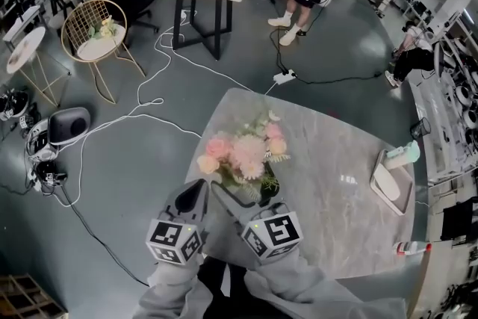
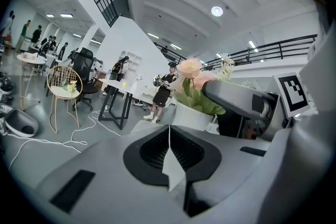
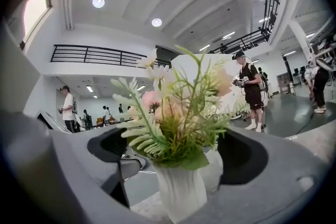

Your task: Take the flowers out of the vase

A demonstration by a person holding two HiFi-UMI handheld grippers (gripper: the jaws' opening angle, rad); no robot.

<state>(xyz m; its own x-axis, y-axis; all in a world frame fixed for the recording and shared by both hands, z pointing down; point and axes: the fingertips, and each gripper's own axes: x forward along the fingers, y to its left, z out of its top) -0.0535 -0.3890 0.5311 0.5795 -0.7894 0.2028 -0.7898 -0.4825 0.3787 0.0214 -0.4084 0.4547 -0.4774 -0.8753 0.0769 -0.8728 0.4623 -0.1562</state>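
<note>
Right gripper view: the right hand-held gripper stands wide. The white ribbed vase with the flowers sits between its jaws, and a gap shows on each side. So what should it close on?

Not the vase, I'd say. The stems bunch just above the rim, under the fern fronds. That is the place to grip, low down, so the whole bunch comes up together and no stem is left behind

And the left hand-held gripper?

Its jaws are pressed together on nothing, near and to the left of the vase. In the head view the vase stands close to the near left edge of the bench, so a careless tug could drag it off. I'd open the left one and steady the vase body while the right one lifts

Straight up?

Straight up, and slowly. The stems probably sit snugly in the neck, and a slanted pull may tip what looks like a light vase
</note>
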